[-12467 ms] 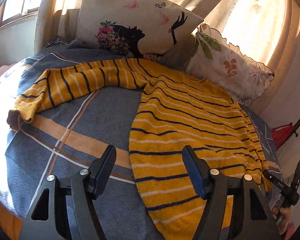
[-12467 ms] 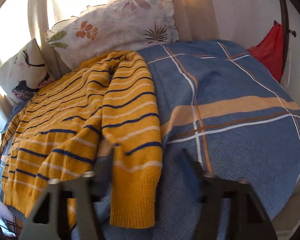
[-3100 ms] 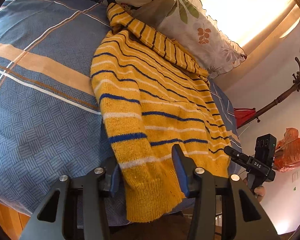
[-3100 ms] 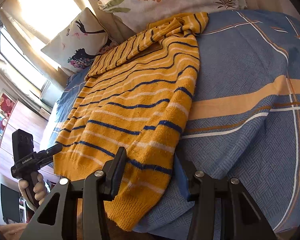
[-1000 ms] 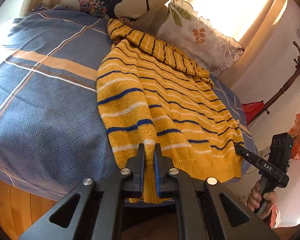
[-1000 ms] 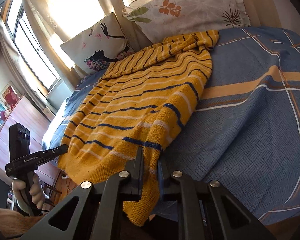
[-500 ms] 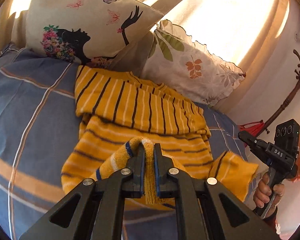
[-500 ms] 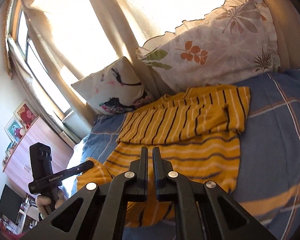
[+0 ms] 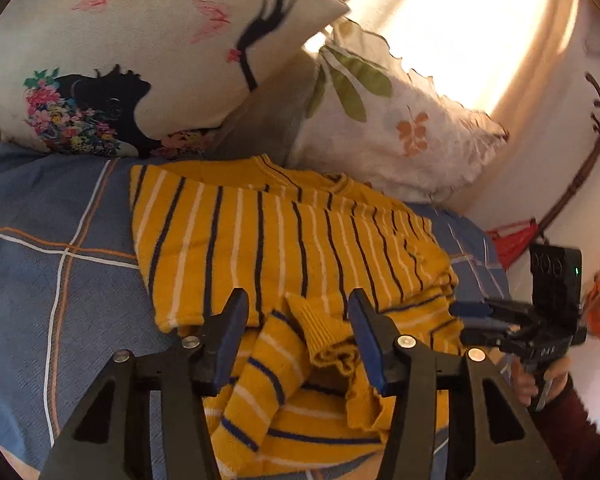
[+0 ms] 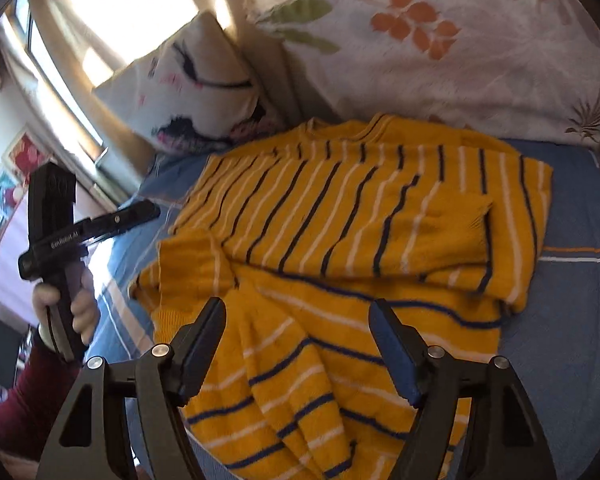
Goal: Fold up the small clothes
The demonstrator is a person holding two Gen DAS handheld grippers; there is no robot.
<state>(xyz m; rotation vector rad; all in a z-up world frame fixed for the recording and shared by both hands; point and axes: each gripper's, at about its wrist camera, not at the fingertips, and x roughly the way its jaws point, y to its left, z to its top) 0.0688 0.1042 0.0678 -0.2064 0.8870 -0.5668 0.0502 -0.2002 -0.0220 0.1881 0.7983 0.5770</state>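
A yellow sweater with navy and white stripes [image 9: 284, 248] lies on the bed, its sleeves folded across the chest and its hem end brought up in a loose, rumpled fold over the body [image 10: 300, 344]. My left gripper [image 9: 296, 332] is open, with the crumpled hem lying loose between its fingers. My right gripper [image 10: 300, 344] is open just above the folded lower part, holding nothing. Each gripper shows in the other's view, the right gripper [image 9: 472, 320] at the sweater's right edge and the left gripper [image 10: 140, 214] at its left edge.
The bed has a blue plaid cover [image 9: 60, 264]. Two pillows lean at the head: one with a woman's silhouette [image 9: 140, 60] and one with leaves [image 9: 396, 128]. A wall, a coat stand [image 9: 572, 184] and a red bag [image 9: 512, 240] are to the right.
Both grippers carried the hem up toward the collar, then opened and let go. The hem now lies loose on the sweater's body.
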